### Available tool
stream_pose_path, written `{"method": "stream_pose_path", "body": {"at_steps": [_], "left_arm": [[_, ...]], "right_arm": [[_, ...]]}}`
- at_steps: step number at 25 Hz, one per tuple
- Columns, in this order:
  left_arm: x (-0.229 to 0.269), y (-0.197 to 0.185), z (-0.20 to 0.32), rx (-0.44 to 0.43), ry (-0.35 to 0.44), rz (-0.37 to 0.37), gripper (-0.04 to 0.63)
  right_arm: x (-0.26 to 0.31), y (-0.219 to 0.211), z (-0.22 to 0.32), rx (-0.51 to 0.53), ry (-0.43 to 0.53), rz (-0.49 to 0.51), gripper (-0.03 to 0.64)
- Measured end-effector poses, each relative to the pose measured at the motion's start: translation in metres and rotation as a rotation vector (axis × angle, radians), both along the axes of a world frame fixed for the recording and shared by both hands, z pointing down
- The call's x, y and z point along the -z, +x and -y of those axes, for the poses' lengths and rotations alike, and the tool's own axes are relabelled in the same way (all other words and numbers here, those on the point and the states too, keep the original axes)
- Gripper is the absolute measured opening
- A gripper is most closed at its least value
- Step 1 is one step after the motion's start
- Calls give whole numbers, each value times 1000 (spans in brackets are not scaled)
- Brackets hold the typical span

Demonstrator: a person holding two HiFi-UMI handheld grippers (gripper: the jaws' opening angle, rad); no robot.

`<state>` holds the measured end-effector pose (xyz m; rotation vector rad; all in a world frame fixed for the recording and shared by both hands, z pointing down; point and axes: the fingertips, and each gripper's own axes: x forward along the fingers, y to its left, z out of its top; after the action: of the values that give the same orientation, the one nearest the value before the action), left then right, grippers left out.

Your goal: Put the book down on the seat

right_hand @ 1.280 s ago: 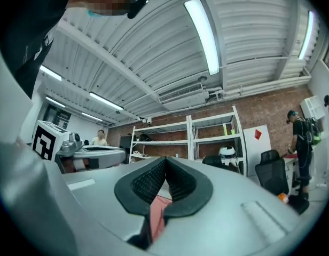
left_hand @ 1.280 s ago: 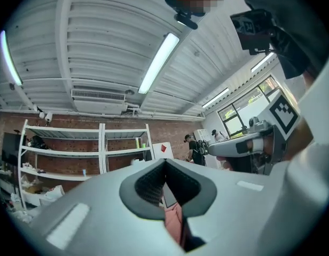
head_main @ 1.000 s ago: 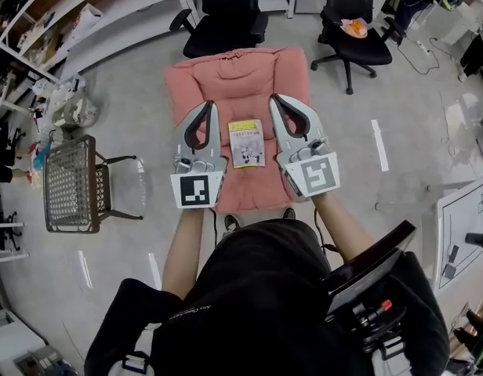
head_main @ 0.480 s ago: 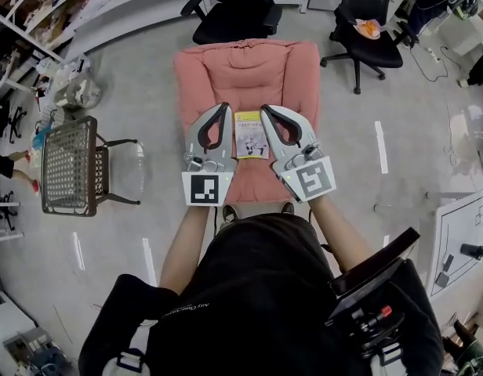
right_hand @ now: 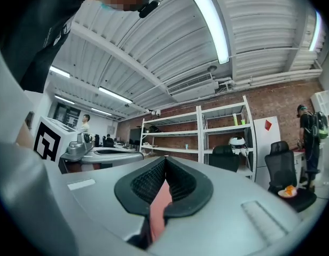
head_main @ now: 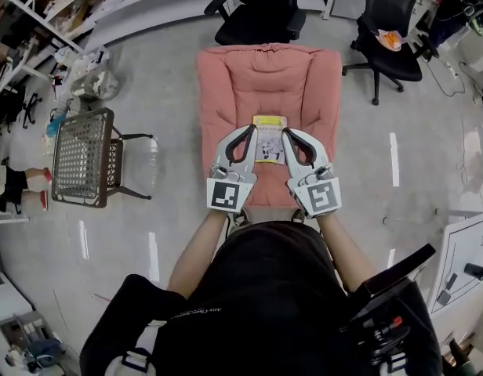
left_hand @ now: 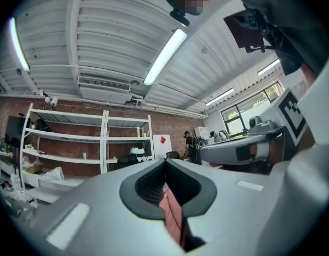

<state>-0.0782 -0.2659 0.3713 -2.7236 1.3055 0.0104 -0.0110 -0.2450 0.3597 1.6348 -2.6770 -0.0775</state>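
Observation:
A small book [head_main: 269,139] with a yellow top band and a white cover lies flat on the pink cushioned seat [head_main: 269,77], near its front. My left gripper [head_main: 248,129] is just left of the book and my right gripper [head_main: 289,132] just right of it. Both point away from me, low over the cushion. Whether their sides touch the book I cannot tell. In the left gripper view the jaws [left_hand: 165,161] are shut with only pink cushion showing past them. The right gripper view shows the same shut jaws [right_hand: 165,159].
A wire-mesh chair [head_main: 83,157] stands on the grey floor to the left of the seat. Two black office chairs [head_main: 261,10] [head_main: 394,30] stand behind it. Shelving [head_main: 38,6] runs along the far left. A white table corner [head_main: 465,265] is at the lower right.
Both grippers have sunk towards the cushion and drawn closer to the book's two sides. The book keeps its place on the seat.

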Motion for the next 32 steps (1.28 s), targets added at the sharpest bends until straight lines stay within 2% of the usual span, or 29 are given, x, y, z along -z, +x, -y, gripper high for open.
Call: {"method": "stream_pose_path", "body": {"at_steps": [6,10,13,16,32], "left_arm": [[-32,1,-5,-32,-66,-4,0],[-41,2,-7,-42,-75,1,0],[-56,0,-9,-33,-101,2,0],[-66,-1,-15,-37,-81,1,0],[-75,-2,-21,-59,-128,20,0]], "right_arm": [[-40,-10,-5,60,-73,15,12],[-62,-12,-5,76,-111,23,12],[-70,-13,-8,71,-124,19,12],[-75,-13,-14,66,-129,26,12],[-83,-21,-17,65,-139,36,11]]}}
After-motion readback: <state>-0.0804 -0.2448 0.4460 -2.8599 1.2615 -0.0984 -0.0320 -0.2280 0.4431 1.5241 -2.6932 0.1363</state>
